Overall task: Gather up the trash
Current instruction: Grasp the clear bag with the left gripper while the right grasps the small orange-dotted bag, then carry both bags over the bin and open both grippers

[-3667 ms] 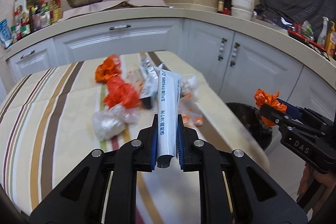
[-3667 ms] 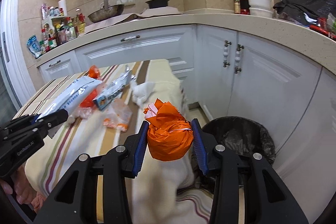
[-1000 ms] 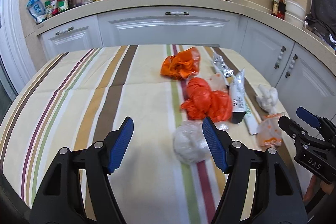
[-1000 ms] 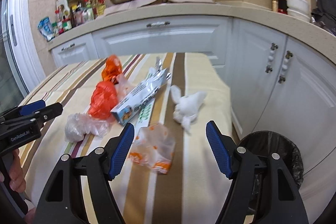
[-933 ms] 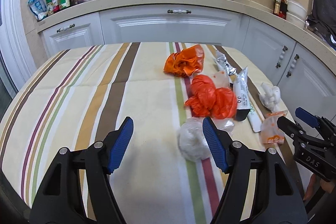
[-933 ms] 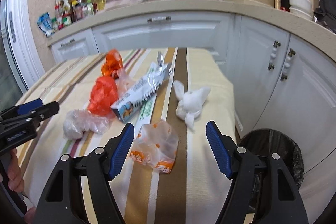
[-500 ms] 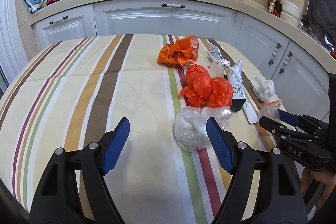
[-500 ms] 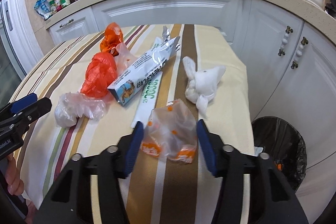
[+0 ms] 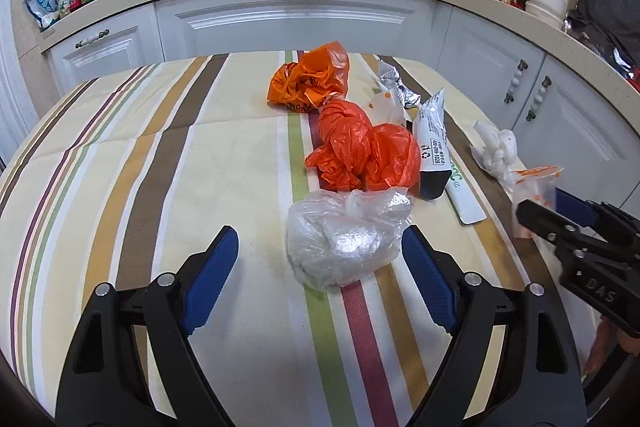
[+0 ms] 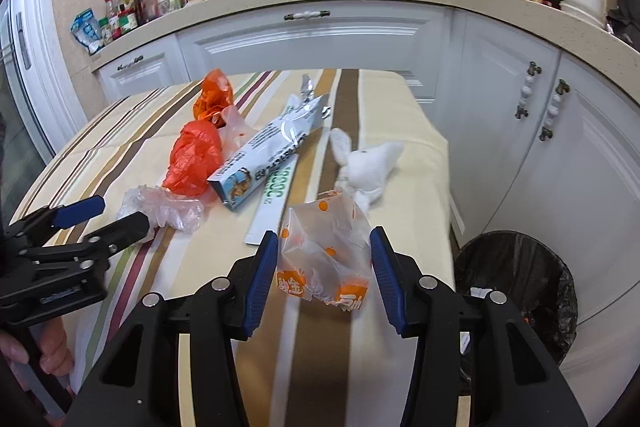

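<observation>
Trash lies on the striped tablecloth [image 9: 160, 163]. A crumpled clear plastic bag [image 9: 344, 235] sits between the fingers of my left gripper [image 9: 318, 243], close to the right pad. That gripper's jaws are opening and do not press on it. In the right wrist view my right gripper [image 10: 324, 241] is shut on a clear bag with orange dots [image 10: 324, 259], with both blue pads against its sides. From the left wrist view, the right gripper [image 9: 538, 201] is at the table's right edge with that bag [image 9: 534, 183] blurred. The left gripper [image 10: 122, 213] shows at the left.
Two orange bags [image 9: 360, 155] [image 9: 308, 83], a printed foil packet [image 10: 272, 155], a flat white wrapper [image 10: 272, 203] and a knotted white bundle [image 10: 368, 167] lie mid-table. A bin with a black liner [image 10: 520, 287] stands below the table's right edge. White cabinets stand behind.
My left gripper sank toward the clear crumpled bag while its jaws widened. The right gripper's jaws narrowed onto the orange-dotted bag. The tube and orange bag held earlier are gone from the grippers.
</observation>
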Tool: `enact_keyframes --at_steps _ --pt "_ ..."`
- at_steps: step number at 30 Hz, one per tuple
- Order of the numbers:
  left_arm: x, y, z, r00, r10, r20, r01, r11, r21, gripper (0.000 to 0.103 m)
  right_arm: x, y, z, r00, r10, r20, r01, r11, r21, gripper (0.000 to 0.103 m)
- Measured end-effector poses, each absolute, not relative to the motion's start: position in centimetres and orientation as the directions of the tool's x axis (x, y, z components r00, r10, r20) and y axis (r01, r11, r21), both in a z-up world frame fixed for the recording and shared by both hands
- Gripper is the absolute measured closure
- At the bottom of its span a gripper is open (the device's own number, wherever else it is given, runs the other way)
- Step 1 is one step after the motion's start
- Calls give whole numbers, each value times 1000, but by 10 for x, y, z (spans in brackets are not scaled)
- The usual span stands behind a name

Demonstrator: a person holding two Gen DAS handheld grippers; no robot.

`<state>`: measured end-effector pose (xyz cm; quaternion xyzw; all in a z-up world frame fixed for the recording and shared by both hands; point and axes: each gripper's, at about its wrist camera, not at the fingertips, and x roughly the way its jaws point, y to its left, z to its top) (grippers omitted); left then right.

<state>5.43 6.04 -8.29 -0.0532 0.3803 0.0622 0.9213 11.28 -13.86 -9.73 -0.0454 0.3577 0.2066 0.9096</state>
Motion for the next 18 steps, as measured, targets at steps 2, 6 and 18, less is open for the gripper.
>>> enact_keyframes --at_steps 2,6,18 --pt "58 60 -85 695 70 -716 -157 986 -56 21 113 -143 -97 663 342 -666 -401 913 70 55" --pt "61 61 -91 675 63 -735 -159 985 -61 40 113 -150 -97 669 339 -661 -387 919 79 55" --pt "52 68 -90 681 66 -729 -167 984 -67 54 111 -158 -96 684 339 -646 -375 923 87 55"
